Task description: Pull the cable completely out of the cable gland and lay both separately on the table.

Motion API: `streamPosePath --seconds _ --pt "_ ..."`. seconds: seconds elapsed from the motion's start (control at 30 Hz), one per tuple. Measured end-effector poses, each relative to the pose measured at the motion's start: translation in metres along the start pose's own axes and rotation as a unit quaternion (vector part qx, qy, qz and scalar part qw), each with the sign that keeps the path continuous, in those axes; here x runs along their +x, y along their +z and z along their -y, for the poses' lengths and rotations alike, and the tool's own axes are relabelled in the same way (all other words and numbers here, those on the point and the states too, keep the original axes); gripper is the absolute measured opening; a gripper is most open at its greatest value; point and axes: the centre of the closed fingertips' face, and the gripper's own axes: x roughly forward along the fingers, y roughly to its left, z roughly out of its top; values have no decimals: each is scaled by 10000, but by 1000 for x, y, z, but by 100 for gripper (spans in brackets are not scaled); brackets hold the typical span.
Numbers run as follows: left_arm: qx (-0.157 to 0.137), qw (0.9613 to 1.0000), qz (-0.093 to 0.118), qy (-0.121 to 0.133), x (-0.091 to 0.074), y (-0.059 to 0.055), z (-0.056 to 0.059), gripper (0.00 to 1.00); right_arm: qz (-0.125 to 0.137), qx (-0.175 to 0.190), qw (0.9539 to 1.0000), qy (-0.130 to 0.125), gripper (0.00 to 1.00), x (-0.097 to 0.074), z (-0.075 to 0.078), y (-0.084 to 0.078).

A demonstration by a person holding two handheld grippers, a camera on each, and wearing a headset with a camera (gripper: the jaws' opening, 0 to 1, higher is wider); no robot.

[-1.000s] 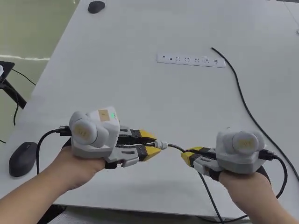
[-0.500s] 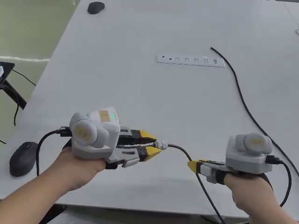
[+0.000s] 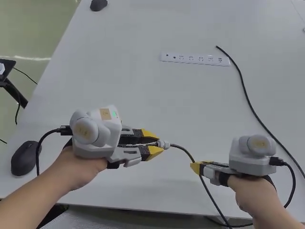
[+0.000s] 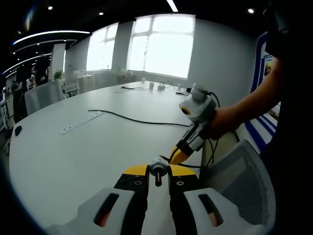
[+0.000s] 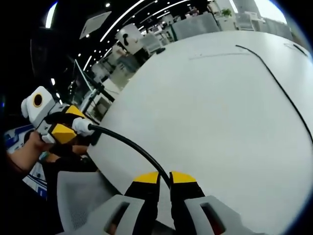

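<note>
White table [image 3: 143, 86], with the cable not yet out of the gland.
Over the near edge, our left gripper [image 3: 155, 143] is clamped on the cable gland [image 3: 164, 144]. The cable [image 3: 185, 152] runs rightward from it to our right gripper [image 3: 194, 167], whose jaws are pinched onto it, so we judge the pull goes right along that line.

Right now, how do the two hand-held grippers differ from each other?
The left gripper is shut on the small cable gland; the right gripper is shut on the black cable. The left gripper hangs over the table; the right gripper sits nearer its front edge. Both have yellow-tipped fingers.
</note>
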Motion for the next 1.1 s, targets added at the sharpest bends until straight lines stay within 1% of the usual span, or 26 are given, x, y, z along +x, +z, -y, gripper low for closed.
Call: streamPosePath --seconds 0.1,0.3,0.43,0.53,0.67,0.7,0.73,0.77,0.8,0.87,0.9,0.93,0.97,1.0,1.03,1.07,1.1 --pt "-43 10000 35 22 0 1 -1 15 -27 -219 9998 9 3 0 0 -1" --pt "-49 10000 79 33 -1 3 0 15 -55 -433 9990 16 4 -1 -1 -2" --pt "-54 9999 84 45 -2 3 1 15 -18 -510 9987 19 5 -6 -1 -2" --pt "-61 9999 87 45 -2 3 2 15 54 -611 9981 6 10 -12 -2 1" --pt "-64 9999 79 42 -2 3 2 15 333 -1009 9942 183 17 -24 -12 17" --pt "-66 9999 76 36 -2 3 2 15 464 -1287 9903 237 20 -28 -18 25" --pt "-70 9999 72 33 -2 3 2 15 540 -1511 9868 218 23 -31 -21 30" --pt "-76 9999 73 29 -2 3 3 15 588 -1764 9823 208 26 -34 -24 35" --pt "-73 9999 77 29 -1 3 2 15 548 -2086 9763 201 29 -36 -29 38" --pt "-79 9999 76 29 -1 4 2 15 563 -2528 9654 299 32 -37 -42 45" --pt "-87 9999 83 29 -1 4 2 15 544 -2554 9645 386 31 -38 -48 46" --pt "-94 9999 86 28 -1 4 2 15 568 -2646 9616 452 31 -38 -54 50" --pt "-93 9999 84 28 -1 4 2 15 595 -2854 9554 471 32 -37 -60 55" --pt "-92 9999 86 32 -1 5 2 15 575 -3096 9480 453 32 -35 -65 58" --pt "-99 9999 87 32 -1 5 2 15 540 -3202 9447 458 31 -33 -68 58" --pt "-110 9999 95 35 0 5 1 15 481 -3376 9389 460 30 -30 -72 59" --pt "-119 9999 100 37 0 5 1 15 443 -3480 9353 471 29 -27 -74 58"
